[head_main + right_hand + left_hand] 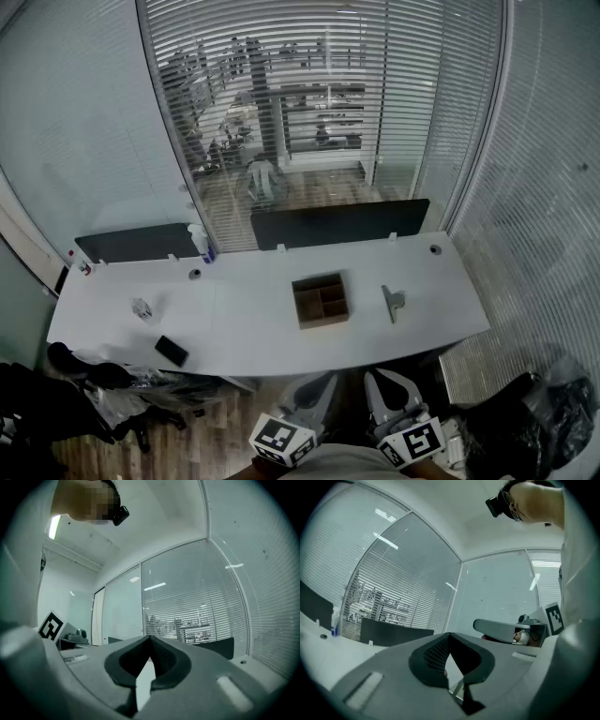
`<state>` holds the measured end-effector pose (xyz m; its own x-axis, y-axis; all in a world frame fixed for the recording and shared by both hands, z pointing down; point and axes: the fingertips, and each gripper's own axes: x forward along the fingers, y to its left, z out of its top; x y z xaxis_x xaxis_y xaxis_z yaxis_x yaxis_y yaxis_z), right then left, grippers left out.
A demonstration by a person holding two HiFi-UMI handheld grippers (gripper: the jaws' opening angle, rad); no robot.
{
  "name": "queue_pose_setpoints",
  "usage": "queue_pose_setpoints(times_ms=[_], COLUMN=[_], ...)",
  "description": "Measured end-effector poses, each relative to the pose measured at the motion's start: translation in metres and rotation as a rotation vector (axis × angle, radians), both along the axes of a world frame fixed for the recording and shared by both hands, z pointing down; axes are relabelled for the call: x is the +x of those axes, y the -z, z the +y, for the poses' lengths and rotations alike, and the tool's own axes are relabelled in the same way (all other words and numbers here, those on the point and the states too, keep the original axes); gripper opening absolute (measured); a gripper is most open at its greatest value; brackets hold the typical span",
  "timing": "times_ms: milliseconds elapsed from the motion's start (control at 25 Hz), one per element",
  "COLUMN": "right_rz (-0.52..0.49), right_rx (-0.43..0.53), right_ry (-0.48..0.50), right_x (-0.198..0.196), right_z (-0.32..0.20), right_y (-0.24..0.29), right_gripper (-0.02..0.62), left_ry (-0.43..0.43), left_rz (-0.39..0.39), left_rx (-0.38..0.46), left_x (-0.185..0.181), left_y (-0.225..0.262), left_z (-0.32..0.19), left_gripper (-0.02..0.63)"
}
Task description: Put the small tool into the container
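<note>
Left gripper (449,634) and right gripper (150,637): both closed, nothing clamped.
The 2 pairs of jaw tips are pressed together, and both grippers are held short of the near edge of the white desk (244,319). On it, the small tool (392,303) is laid just right of the brown container (321,300), not touching it.

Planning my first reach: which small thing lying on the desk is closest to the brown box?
The grey small tool just right of the container; the flat black item and the clear one lie far to its left.
</note>
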<state>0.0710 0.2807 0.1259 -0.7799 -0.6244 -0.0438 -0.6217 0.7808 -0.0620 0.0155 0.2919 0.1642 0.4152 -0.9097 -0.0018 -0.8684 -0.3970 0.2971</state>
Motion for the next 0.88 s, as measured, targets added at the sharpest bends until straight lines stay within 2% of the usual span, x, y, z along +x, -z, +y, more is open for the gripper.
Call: queue_pose_setpoints(times_ms=[200, 400, 880], right_rz=[0.009, -0.053, -0.046], right_rx=[-0.008, -0.047, -0.051], right_ry=[-0.005, -0.01, -0.027], right_x=[0.002, 0.004, 0.012], right_z=[-0.004, -0.004, -0.007], right_y=[-0.001, 0.003, -0.001], right_gripper=[0.0, 0.0, 0.0], left_ry=[0.014, 0.026, 0.04], left_rz=[0.005, 0.014, 0.026], left_rx=[-0.011, 0.0, -0.01], left_x=[0.0, -0.003, 0.0], left_y=[0.002, -0.001, 0.0], left_z=[-0.001, 0.001, -0.002], left_gripper=[0.002, 0.002, 0.002])
